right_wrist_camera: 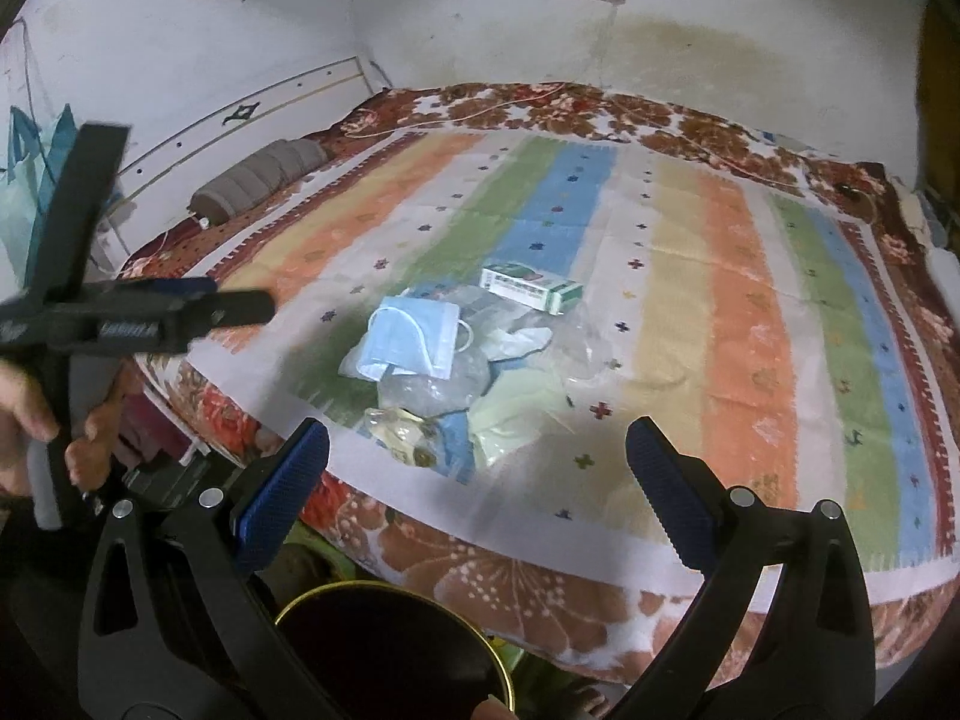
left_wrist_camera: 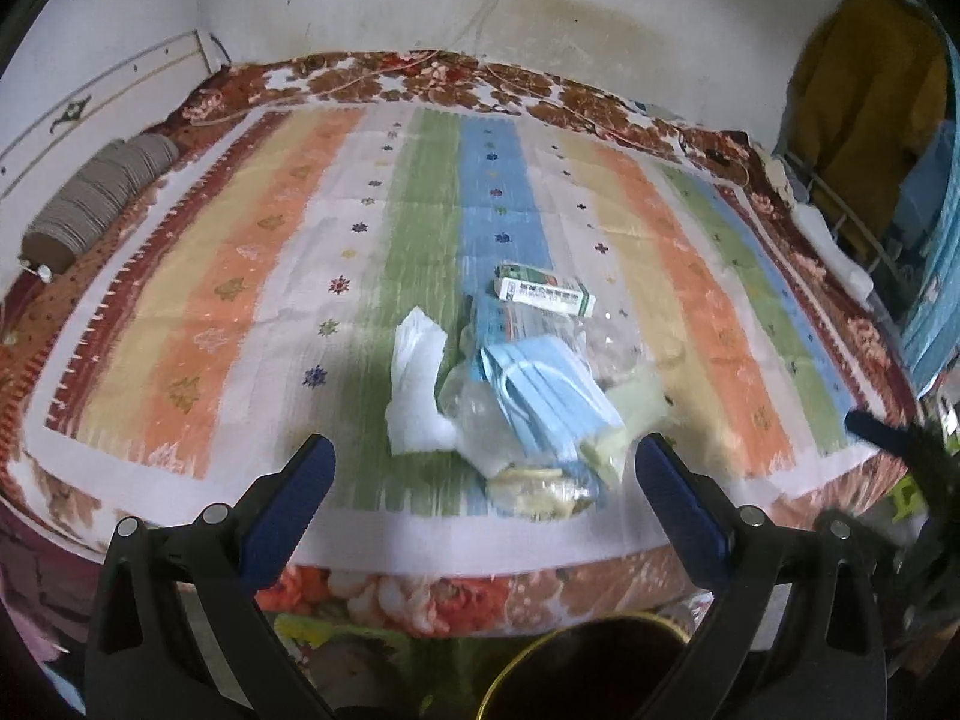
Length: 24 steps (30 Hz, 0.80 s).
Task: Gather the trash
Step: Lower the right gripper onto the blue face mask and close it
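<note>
With both our left gripper (left_wrist_camera: pixel 483 468) and right gripper (right_wrist_camera: pixel 477 450) spread wide and empty, we judged collection not yet begun: the pale blue pleated face mask (right_wrist_camera: pixel 411 339) and green-and-white cardboard box (right_wrist_camera: pixel 531 287) lay heaped near the striped bedspread's (right_wrist_camera: pixel 738 324) front edge, awaiting a first pinch toward the dark gold-rimmed bin (right_wrist_camera: pixel 396 648) (only the right view showed our bare hand (right_wrist_camera: pixel 36 420)).

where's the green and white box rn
The green and white box lies on the striped bedspread at the far end of the trash pile, just beyond the blue masks.
</note>
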Each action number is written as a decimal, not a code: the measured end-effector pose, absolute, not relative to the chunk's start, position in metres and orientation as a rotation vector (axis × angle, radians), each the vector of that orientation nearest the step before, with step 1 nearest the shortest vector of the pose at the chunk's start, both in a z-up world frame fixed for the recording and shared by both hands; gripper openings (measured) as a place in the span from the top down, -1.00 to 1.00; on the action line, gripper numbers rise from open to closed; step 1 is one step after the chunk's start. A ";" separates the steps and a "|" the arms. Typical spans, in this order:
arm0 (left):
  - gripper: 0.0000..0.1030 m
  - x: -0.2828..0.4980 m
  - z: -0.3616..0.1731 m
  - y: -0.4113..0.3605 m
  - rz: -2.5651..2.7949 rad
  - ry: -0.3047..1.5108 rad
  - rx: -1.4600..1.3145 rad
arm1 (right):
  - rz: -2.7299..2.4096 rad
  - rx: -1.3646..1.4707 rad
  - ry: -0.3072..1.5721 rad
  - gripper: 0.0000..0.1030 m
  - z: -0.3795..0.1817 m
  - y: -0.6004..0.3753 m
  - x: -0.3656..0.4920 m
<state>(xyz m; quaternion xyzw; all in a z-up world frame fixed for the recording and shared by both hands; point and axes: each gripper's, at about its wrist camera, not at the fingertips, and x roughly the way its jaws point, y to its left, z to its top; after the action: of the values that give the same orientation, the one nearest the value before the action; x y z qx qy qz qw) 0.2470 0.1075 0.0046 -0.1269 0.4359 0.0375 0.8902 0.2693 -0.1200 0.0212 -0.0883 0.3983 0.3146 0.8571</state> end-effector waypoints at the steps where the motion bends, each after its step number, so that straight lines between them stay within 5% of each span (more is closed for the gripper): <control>1: -0.89 0.252 0.003 0.111 0.077 0.916 -0.268 | 0.679 -0.181 0.847 -0.83 0.018 -0.115 0.273; 24: -0.89 0.357 -0.067 0.169 -0.030 1.054 -0.520 | 0.763 -0.357 0.841 -0.83 -0.033 -0.009 0.299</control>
<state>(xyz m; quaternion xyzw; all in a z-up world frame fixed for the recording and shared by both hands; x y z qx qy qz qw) 0.3566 0.1693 -0.0669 -0.2453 0.4970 -0.0141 0.8322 0.2988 -0.0095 -0.0330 -0.1680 0.3961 0.3596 0.8280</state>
